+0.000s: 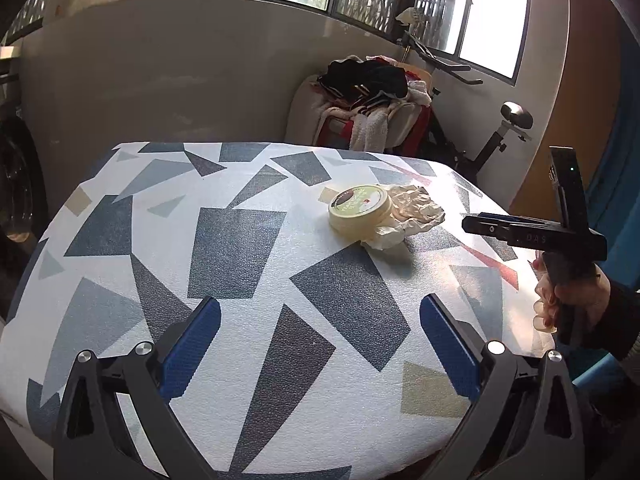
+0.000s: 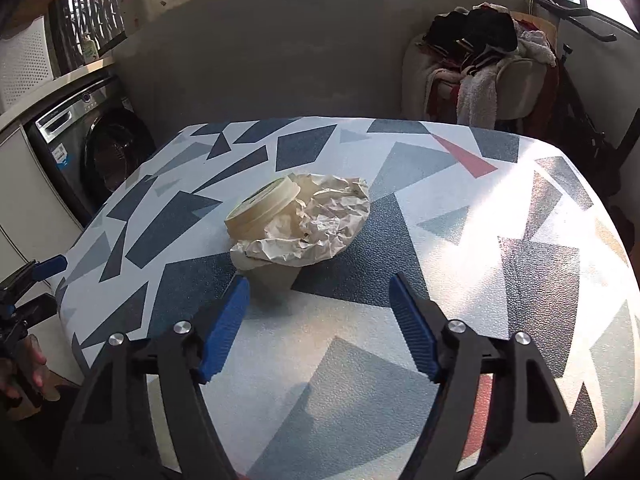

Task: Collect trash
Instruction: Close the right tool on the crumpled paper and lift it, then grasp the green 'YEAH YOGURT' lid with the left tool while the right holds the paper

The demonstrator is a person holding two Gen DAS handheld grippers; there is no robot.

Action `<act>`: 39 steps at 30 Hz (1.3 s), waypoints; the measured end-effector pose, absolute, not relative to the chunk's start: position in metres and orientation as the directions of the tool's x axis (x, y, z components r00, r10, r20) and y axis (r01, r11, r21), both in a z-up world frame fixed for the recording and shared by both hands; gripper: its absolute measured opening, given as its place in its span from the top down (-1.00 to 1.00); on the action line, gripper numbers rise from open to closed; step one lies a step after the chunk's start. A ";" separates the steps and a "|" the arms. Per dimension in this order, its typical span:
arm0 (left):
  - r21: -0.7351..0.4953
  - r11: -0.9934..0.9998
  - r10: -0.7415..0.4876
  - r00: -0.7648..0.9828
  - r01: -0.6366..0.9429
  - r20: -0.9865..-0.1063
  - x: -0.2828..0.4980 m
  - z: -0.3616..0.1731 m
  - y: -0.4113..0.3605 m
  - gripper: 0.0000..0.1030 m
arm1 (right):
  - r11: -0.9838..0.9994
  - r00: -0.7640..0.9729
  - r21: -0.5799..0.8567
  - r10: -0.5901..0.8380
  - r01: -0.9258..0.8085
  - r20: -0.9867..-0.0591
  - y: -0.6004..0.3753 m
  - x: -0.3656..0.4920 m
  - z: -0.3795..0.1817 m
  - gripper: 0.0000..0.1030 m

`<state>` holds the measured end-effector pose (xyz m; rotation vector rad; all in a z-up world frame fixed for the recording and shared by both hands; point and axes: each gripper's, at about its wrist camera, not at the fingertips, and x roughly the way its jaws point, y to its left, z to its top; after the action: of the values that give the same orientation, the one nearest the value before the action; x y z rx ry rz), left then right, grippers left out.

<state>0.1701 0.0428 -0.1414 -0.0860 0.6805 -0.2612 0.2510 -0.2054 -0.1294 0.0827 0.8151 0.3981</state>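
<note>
Tub: a round cream tub [image 2: 262, 210] with a green-and-brown label on its lid lies on the patterned table [image 2: 500, 240], tilted in the right wrist view, its lid facing up and to the left. Whether anything is inside cannot be told — the lid is on.
Crumpled paper: a wad of pale wrinkled paper [image 2: 320, 224] touches the tub on its right side and wraps partly under it; a folded edge sticks out at the front.
Trash position: tub and paper sit together toward the far middle of the table, well apart from both grippers.
Left gripper: left gripper [image 1: 320, 320] hangs over the near part of the table, its blue pads spread wide with only bare tabletop between them.
Right gripper: right gripper [image 2: 320, 300] points at the paper from the near side, jaws parted and holding nothing; the wad lies just beyond the tips.
Right hand: hand [image 1: 572, 296] grips a black handle at the table's right edge — fingers partly cut off by the frame.
Background: a chair heaped with clothes [image 1: 368, 92] and a washing machine [image 2: 100, 148] stand beyond the table.
Hard to read: the print on the lid is too small to make out.
</note>
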 end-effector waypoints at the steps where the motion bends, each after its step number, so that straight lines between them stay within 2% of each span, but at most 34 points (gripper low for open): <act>1: -0.166 0.963 -0.268 0.747 0.210 -0.608 0.175 -0.140 0.042 -0.89 | 0.918 0.607 0.254 0.393 -0.305 -0.691 -0.205 0.260 -0.131 -0.37; 7: -0.159 0.961 -0.275 0.746 0.225 -0.607 0.203 -0.132 0.035 -0.89 | 0.923 0.548 0.304 0.385 -0.236 -0.743 -0.190 0.319 -0.151 -0.36; 10: -0.187 0.957 -0.291 0.718 0.224 -0.632 0.224 -0.133 0.032 -0.89 | 0.911 0.513 0.340 0.413 -0.235 -0.753 -0.190 0.327 -0.160 0.31; 12: -0.209 0.951 -0.308 0.695 0.226 -0.649 0.238 -0.136 0.029 -0.89 | 0.899 0.500 0.348 0.437 -0.266 -0.748 -0.190 0.321 -0.161 0.34; 15: -0.133 0.959 -0.271 0.681 0.249 -0.680 0.255 -0.143 0.010 -0.89 | 0.895 0.482 0.301 0.433 -0.329 -0.762 -0.188 0.302 -0.164 0.36; 17: -0.124 0.953 -0.281 0.661 0.276 -0.696 0.263 -0.150 -0.002 -0.89 | 0.887 0.466 0.312 0.448 -0.342 -0.763 -0.194 0.290 -0.169 0.38; 22: -0.166 0.953 -0.289 0.592 0.254 -0.753 0.293 -0.172 -0.016 -0.89 | 0.885 0.465 0.348 0.460 -0.309 -0.756 -0.210 0.277 -0.182 0.39; 26: -0.302 0.940 -0.338 0.553 0.159 -0.762 0.321 -0.184 -0.003 -0.89 | 0.887 0.490 0.358 0.459 -0.290 -0.741 -0.214 0.277 -0.181 0.39; 28: -0.321 0.937 -0.343 0.553 0.141 -0.759 0.328 -0.185 -0.001 -0.89 | 0.891 0.501 0.359 0.454 -0.278 -0.737 -0.217 0.275 -0.181 0.39; 31: -0.273 0.947 -0.321 0.556 0.171 -0.766 0.329 -0.187 -0.008 -0.89 | 0.909 0.585 0.359 0.412 -0.212 -0.699 -0.233 0.269 -0.176 0.40; 36: -0.224 0.945 -0.320 0.538 0.238 -0.780 0.323 -0.199 -0.022 -0.89 | 0.895 0.694 0.444 0.349 -0.047 -0.630 -0.270 0.258 -0.175 0.40; 39: -0.168 0.948 -0.294 0.538 0.270 -0.790 0.322 -0.203 -0.034 -0.89 | 0.896 0.710 0.443 0.332 -0.032 -0.621 -0.273 0.255 -0.174 0.40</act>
<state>0.3215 -0.0342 -0.2030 -0.0267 0.9454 -0.3355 0.2552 -0.2730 -0.1742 0.4233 0.7589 0.2084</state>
